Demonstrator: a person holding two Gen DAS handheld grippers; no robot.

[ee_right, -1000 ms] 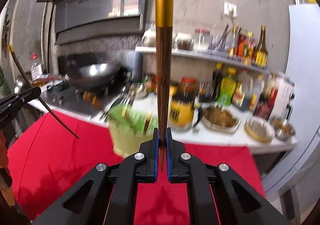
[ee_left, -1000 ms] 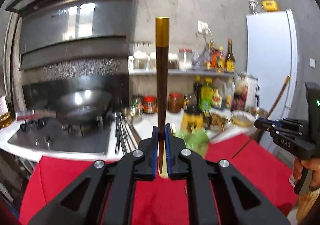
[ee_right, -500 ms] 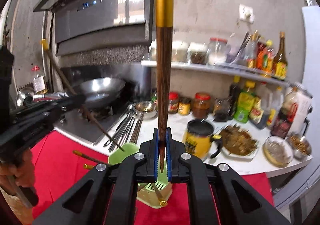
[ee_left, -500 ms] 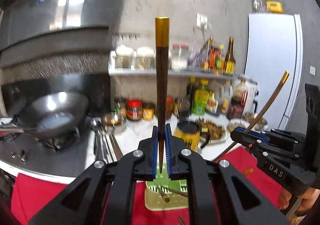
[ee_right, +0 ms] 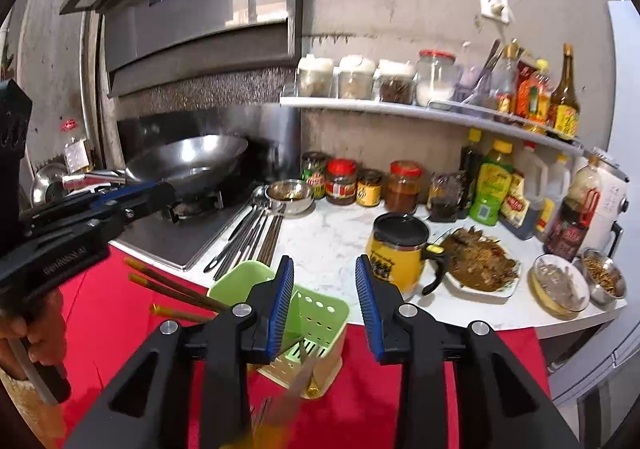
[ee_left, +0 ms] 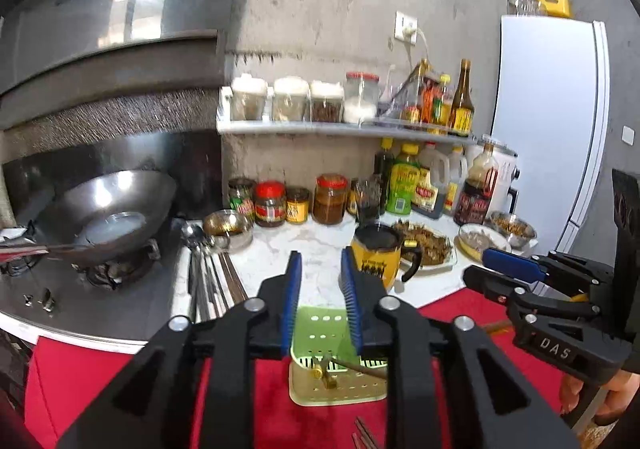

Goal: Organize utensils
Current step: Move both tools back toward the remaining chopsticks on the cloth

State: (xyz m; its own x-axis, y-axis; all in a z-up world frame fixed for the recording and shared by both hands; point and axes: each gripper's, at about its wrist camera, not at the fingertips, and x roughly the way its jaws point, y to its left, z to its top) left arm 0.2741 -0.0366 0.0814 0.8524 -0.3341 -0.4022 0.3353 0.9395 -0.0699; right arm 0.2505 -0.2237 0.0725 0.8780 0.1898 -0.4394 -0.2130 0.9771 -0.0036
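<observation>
Hovering over the green caddy [ee_right: 316,313], left gripper [ee_left: 319,299] and right gripper [ee_right: 325,309] are both released, empty. 3 chopsticks [ee_right: 176,289] lean out its left side; a careless nudge could tip it.

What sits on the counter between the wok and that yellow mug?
In the right wrist view, between wok and yellow mug lie metal spoons and chopsticks, plus a small steel bowl.

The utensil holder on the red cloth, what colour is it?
Light green, with round holes in its walls; the utensil holder shows best in the right wrist view.
</observation>
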